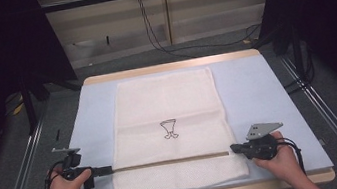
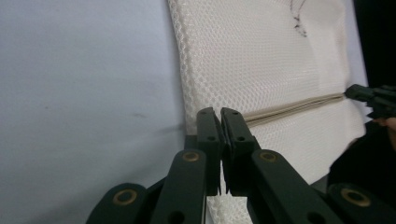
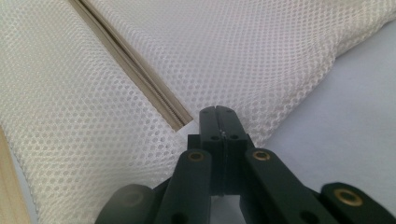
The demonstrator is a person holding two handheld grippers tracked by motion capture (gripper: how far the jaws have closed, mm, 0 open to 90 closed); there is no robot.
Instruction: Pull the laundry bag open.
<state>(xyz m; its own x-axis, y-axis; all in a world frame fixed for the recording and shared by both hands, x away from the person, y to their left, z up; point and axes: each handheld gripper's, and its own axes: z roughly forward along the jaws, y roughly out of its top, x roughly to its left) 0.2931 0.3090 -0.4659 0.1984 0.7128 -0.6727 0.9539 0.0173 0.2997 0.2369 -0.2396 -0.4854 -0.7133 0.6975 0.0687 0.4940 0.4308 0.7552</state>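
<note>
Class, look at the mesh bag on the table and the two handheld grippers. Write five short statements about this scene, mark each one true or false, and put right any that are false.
1. The white mesh bag lies flat on the table. True.
2. The bag's zipper runs across it near the person's edge. True.
3. The left gripper is lifted high above the middle of the bag. False: it sits low at the bag's left edge, by the zipper's end.
4. The right gripper has its jaws spread wide. False: they are closed together, at the zipper's right end.
5. A small black drawing marks the bag's middle. True.
</note>
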